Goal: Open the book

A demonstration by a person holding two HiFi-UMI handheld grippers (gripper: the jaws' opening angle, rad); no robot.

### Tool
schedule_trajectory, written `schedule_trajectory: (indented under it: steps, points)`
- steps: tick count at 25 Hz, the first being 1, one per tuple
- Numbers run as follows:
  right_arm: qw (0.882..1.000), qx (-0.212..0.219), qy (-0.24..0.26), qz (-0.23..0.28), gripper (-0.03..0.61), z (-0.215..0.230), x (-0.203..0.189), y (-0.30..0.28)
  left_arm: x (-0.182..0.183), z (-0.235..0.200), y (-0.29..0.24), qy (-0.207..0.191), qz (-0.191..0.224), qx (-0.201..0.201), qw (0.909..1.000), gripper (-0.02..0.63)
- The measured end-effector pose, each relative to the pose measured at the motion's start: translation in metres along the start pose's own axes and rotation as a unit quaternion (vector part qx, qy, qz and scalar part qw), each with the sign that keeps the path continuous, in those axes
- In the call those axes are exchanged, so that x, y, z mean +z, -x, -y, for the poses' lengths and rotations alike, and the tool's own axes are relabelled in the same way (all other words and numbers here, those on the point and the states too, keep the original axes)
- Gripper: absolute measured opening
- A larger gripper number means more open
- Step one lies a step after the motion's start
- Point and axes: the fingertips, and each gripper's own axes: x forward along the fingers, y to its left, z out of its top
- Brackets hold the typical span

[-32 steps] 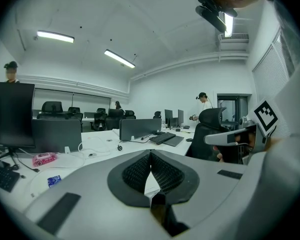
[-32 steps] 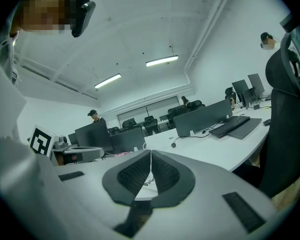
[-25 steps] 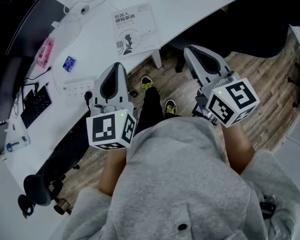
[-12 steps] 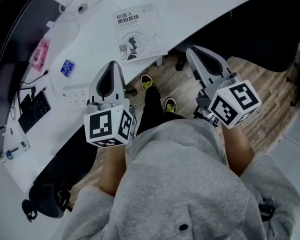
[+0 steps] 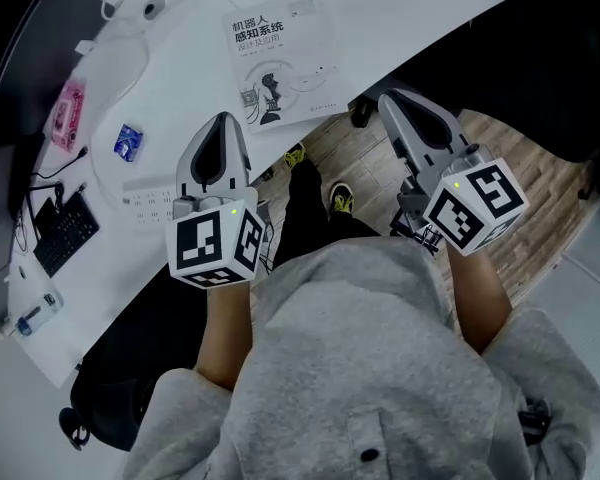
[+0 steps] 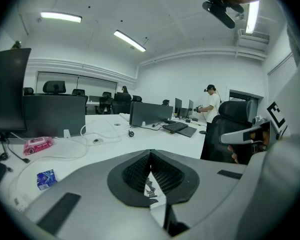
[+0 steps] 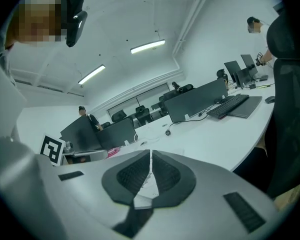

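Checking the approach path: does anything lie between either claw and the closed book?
Nothing visible does. The book lies closed near the desk edge; only bare desk and open air separate it from the left claw and right claw, both shut, empty.

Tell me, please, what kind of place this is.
Most likely an open-plan office: long white desks carry monitors and a keyboard, black office chairs stand behind them, and strip lights run along the ceiling.
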Motion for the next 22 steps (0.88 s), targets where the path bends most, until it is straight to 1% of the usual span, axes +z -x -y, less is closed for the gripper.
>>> schedule_trajectory:
  steps: [2,6,10,11,12,13,14,18,22]
  points:
    - [1.0,0.0,-0.004,-0.005,0.029,0.003,-0.002,-0.006,-0.005,-0.006,-0.007,0.006,-0.008,0.001,1.0,0.011]
    - [0.999,0.005,-0.026,-0.021,0.031,0.009,-0.01,-0.017,-0.014,-0.017,-0.021,0.017,-0.019,0.003,0.9997,0.011]
    - [0.999,-0.006,-0.033,-0.033,0.032,0.02,-0.024,-0.024,-0.029,-0.027,-0.033,0.019,-0.037,0.011,0.9991,0.011]
    - [0.999,-0.006,-0.038,-0.035,0.04,0.021,-0.029,-0.026,-0.034,-0.031,-0.035,0.019,-0.043,0.015,0.9988,0.011]
    - [0.998,-0.004,-0.046,-0.038,0.066,0.022,-0.036,-0.028,-0.039,-0.035,-0.037,0.019,-0.05,0.018,0.9984,0.011]
    - [0.998,-0.003,-0.054,-0.043,0.113,0.022,-0.042,-0.03,-0.045,-0.04,-0.039,0.02,-0.057,0.022,0.9979,0.011]
    - [0.997,-0.003,-0.06,-0.049,0.124,0.023,-0.049,-0.033,-0.05,-0.044,-0.042,0.022,-0.064,0.025,0.9974,0.011]
    - [0.994,-0.008,-0.074,-0.076,0.126,0.026,-0.072,-0.037,-0.07,-0.048,-0.054,0.022,-0.093,0.022,0.9951,0.011]
    - [0.993,-0.012,-0.088,-0.081,0.13,0.035,-0.087,-0.047,-0.082,-0.054,-0.067,0.019,-0.102,0.021,0.9944,0.011]
